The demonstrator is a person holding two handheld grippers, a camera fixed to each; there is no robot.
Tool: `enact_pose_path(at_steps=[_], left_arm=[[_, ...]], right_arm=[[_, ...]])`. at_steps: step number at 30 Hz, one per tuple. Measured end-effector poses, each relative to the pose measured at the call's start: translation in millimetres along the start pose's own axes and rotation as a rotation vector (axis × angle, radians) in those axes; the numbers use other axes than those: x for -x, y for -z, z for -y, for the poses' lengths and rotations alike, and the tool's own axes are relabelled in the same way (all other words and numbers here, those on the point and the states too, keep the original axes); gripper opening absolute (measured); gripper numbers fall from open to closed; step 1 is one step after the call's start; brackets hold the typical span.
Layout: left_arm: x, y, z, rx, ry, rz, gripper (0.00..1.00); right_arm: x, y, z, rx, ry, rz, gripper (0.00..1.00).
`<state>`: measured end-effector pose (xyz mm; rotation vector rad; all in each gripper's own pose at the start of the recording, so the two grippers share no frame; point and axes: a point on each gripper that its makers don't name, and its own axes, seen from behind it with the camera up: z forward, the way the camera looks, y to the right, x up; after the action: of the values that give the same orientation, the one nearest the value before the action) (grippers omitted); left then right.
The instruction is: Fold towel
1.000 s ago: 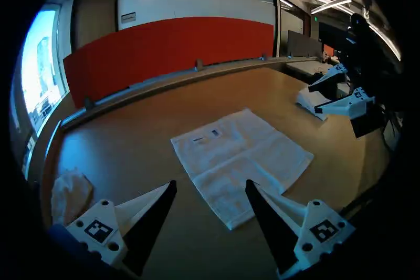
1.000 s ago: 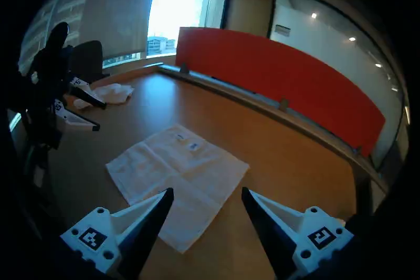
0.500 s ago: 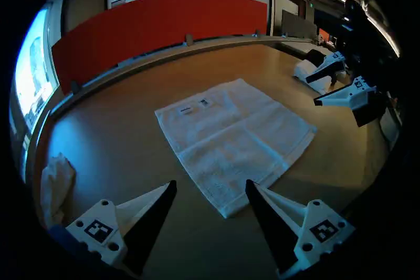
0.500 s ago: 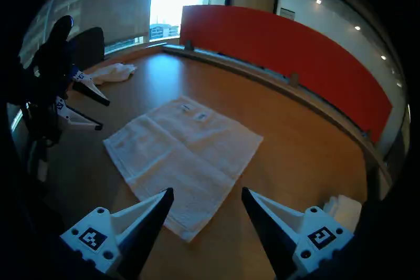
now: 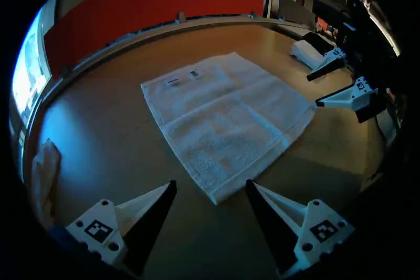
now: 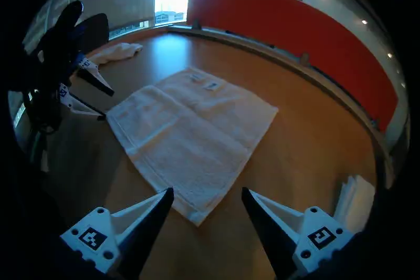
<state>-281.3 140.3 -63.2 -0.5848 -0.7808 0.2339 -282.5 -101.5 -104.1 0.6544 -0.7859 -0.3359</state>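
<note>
Lying flat and spread open, the white towel [image 5: 226,112] [image 6: 191,122] sits about mid-tabletop [image 5: 105,138] [image 6: 304,138], well apart from the long edge where a red partition [image 5: 152,4] [image 6: 294,22] stands; 2 small labels [image 5: 181,78] show near the towel's side closest to that edge. In the left gripper view the left gripper [image 5: 210,182] has its claw spread wide and holds nothing, with 1 towel corner lying just ahead of the gap. In the right gripper view the right gripper [image 6: 207,189] is likewise wide and empty, with another corner just before its fingers. Each gripper also shows from the other's view, fingers parted, beside the towel [image 5: 313,91] [image 6: 108,105]. A crumpled cloth [image 5: 42,175] [image 6: 118,51] lies near the window-side edge; a stack of folded cloths [image 5: 307,53] [image 6: 357,201] rests near the opposite end.
</note>
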Motion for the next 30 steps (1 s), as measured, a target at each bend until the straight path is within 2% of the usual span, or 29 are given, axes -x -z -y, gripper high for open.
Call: enact_pose_path(at_steps=[8, 15, 20, 30], left_arm=[[13, -4.7, -5.3, 0.000, -0.006, 0.044, 0.97], [14, -7.7, -8.2, 0.003, 0.003, 0.053, 0.97], [15, -8.6, -8.8, -0.001, 0.002, 0.062, 0.96], [14, -10.3, -12.6, -0.005, -0.009, 0.064, 0.82]], right_arm=[[16, -4.4, 6, -0.016, -0.011, 0.031, 1.00], [22, -8.3, 6, -0.019, -0.015, 0.051, 0.98], [27, -10.1, 11, -0.040, -0.016, 0.066, 0.90], [32, -12.2, 16, -0.061, -0.040, 0.069, 0.74]])
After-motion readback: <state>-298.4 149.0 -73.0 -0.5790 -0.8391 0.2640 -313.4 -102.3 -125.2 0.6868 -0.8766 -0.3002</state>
